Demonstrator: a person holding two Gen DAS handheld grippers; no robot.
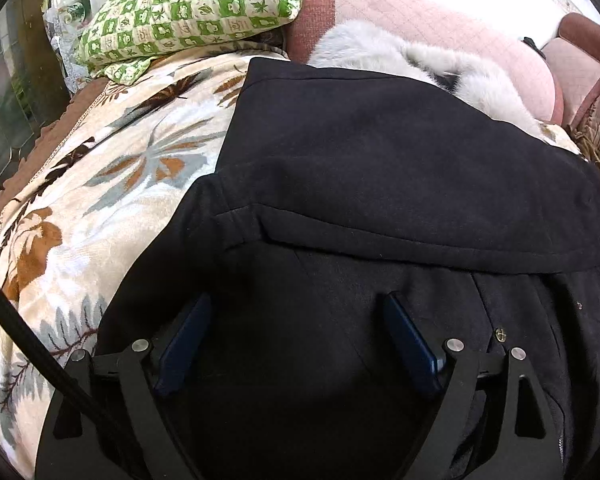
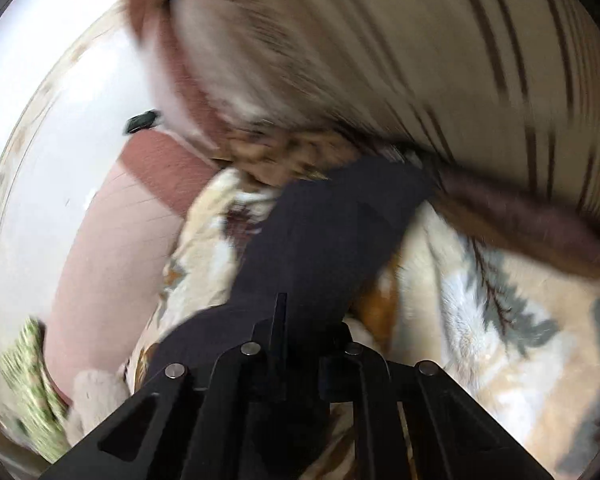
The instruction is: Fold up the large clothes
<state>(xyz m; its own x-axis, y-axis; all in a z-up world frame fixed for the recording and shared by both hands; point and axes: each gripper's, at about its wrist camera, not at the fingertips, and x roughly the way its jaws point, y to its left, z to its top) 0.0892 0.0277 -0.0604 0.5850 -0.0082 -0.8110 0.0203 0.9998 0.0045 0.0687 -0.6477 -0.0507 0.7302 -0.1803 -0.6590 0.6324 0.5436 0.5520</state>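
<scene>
On the leaf-print blanket [image 1: 112,168], left fingers [image 1: 188,340] spread over the black coat [image 1: 380,168]; right fingers pinch it.

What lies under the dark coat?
The dark coat lies on a leaf-print blanket, with grey fur showing past its far edge. Whatever is directly beneath the coat is covered.

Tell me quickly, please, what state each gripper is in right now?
Left gripper: open, over the black coat, gripping nothing.
Right gripper: shut on the coat's black sleeve.
</scene>
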